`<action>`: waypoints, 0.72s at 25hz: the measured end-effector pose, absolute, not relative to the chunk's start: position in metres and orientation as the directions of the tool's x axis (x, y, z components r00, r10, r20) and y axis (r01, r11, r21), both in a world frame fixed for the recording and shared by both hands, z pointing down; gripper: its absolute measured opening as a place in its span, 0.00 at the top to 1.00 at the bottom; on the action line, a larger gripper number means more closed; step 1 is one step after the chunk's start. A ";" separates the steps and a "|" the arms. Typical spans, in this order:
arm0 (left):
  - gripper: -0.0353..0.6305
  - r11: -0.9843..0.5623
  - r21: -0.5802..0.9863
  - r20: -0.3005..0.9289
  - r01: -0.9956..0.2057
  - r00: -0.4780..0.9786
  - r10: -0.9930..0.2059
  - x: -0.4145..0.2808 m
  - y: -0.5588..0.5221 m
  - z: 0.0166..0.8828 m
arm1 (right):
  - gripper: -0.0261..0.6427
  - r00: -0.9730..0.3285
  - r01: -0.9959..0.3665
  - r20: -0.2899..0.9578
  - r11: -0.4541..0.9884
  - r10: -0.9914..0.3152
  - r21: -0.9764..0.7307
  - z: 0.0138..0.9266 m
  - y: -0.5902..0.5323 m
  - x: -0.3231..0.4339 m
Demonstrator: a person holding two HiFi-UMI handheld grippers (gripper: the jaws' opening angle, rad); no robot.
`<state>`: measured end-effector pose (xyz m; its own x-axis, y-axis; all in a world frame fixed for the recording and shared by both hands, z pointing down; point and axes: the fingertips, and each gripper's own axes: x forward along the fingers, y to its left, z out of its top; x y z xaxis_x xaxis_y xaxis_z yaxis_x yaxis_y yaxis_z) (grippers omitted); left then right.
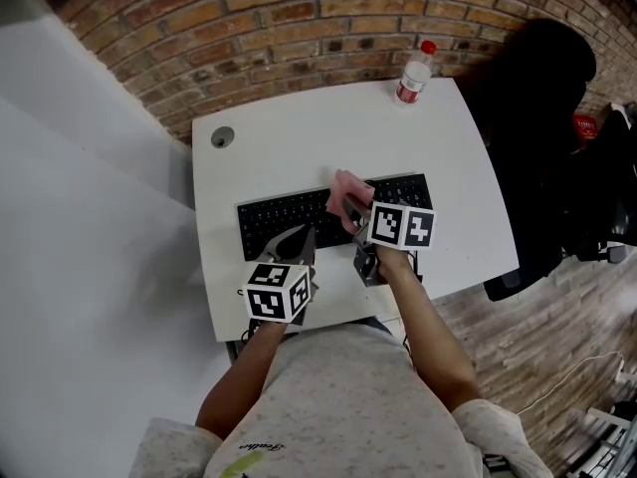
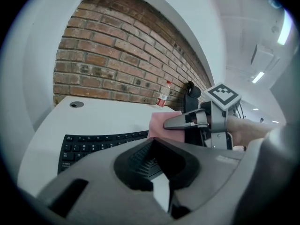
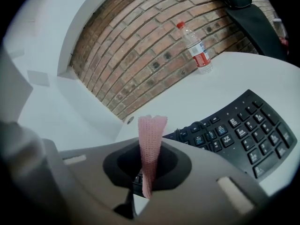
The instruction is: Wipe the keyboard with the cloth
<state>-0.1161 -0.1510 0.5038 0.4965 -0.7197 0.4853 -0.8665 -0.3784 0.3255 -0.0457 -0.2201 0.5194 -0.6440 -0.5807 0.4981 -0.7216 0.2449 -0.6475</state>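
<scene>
Right gripper [image 1: 349, 212] clamps the pink cloth [image 1: 347, 188] over the keyboard [image 1: 284, 213], which lies left-right along the desk's [image 1: 299, 132] front edge. Left gripper [image 1: 298, 238] is closed on nothing.

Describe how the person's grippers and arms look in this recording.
The left gripper and right gripper look alike: grey, tapering plastic jaws, each gripper carrying a white cube printed with black square markers. The person wears a light grey, speckled short-sleeved shirt, so the forearms are bare.

Speckled grey short-sleeved shirt [image 1: 338, 396]; the grey left hand-held gripper [image 1: 297, 239] and right hand-held gripper [image 1: 350, 210] bear black-and-white marker cubes [image 1: 277, 292].
</scene>
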 end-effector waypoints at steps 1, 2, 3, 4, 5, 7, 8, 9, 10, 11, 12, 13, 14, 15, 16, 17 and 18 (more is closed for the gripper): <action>0.95 -0.379 0.325 0.484 -0.866 0.497 -0.720 -0.114 -0.152 0.504 | 0.93 -0.643 -0.722 0.497 0.244 -0.583 -0.647 0.519 -0.221 -0.042; 0.95 -0.380 0.325 0.483 -0.866 0.498 -0.720 -0.111 -0.154 0.503 | 0.93 -0.640 -0.724 0.497 0.244 -0.586 -0.646 0.518 -0.222 -0.038; 0.95 -0.382 0.325 0.482 -0.865 0.499 -0.720 -0.108 -0.155 0.503 | 0.93 -0.636 -0.727 0.498 0.243 -0.589 -0.642 0.518 -0.224 -0.033; 0.95 -0.384 0.325 0.482 -0.864 0.501 -0.719 -0.105 -0.156 0.503 | 0.93 -0.632 -0.731 0.499 0.242 -0.593 -0.638 0.518 -0.225 -0.028; 0.95 -0.386 0.325 0.481 -0.863 0.503 -0.718 -0.102 -0.157 0.503 | 0.93 -0.629 -0.733 0.500 0.240 -0.596 -0.636 0.518 -0.226 -0.024; 0.95 -0.389 0.325 0.481 -0.862 0.505 -0.717 -0.095 -0.159 0.503 | 0.93 -0.624 -0.735 0.498 0.235 -0.602 -0.637 0.518 -0.229 -0.014; 0.95 -0.391 0.325 0.481 -0.861 0.506 -0.716 -0.092 -0.160 0.502 | 0.93 -0.622 -0.735 0.497 0.231 -0.605 -0.637 0.517 -0.230 -0.009; 0.95 -0.393 0.324 0.481 -0.861 0.507 -0.715 -0.089 -0.162 0.502 | 0.93 -0.619 -0.735 0.497 0.227 -0.608 -0.638 0.517 -0.231 -0.005; 0.95 -0.394 0.323 0.481 -0.860 0.508 -0.715 -0.087 -0.163 0.501 | 0.93 -0.617 -0.735 0.496 0.223 -0.611 -0.640 0.516 -0.233 0.000; 0.95 -0.395 0.323 0.481 -0.860 0.509 -0.714 -0.085 -0.164 0.501 | 0.93 -0.615 -0.734 0.495 0.219 -0.614 -0.642 0.516 -0.234 0.004; 0.95 -0.396 0.323 0.481 -0.860 0.509 -0.713 -0.082 -0.166 0.501 | 0.93 -0.614 -0.733 0.493 0.215 -0.617 -0.645 0.516 -0.235 0.008; 0.95 -0.396 0.324 0.481 -0.859 0.510 -0.713 -0.080 -0.167 0.501 | 0.93 -0.613 -0.732 0.490 0.211 -0.620 -0.648 0.515 -0.237 0.012; 0.95 -0.398 0.325 0.481 -0.858 0.512 -0.712 -0.077 -0.168 0.502 | 0.93 -0.612 -0.730 0.488 0.208 -0.622 -0.651 0.515 -0.238 0.016; 0.95 -0.400 0.325 0.480 -0.857 0.514 -0.711 -0.074 -0.170 0.502 | 0.93 -0.612 -0.728 0.485 0.205 -0.625 -0.654 0.515 -0.240 0.019; 0.95 -0.402 0.326 0.479 -0.856 0.516 -0.710 -0.071 -0.172 0.502 | 0.93 -0.611 -0.726 0.483 0.201 -0.627 -0.657 0.515 -0.241 0.023; 0.95 -0.404 0.326 0.478 -0.855 0.518 -0.709 -0.067 -0.173 0.502 | 0.93 -0.609 -0.725 0.482 0.197 -0.630 -0.659 0.515 -0.242 0.028; 0.95 -0.406 0.328 0.477 -0.853 0.520 -0.708 -0.063 -0.174 0.502 | 0.93 -0.607 -0.726 0.482 0.193 -0.632 -0.660 0.515 -0.243 0.032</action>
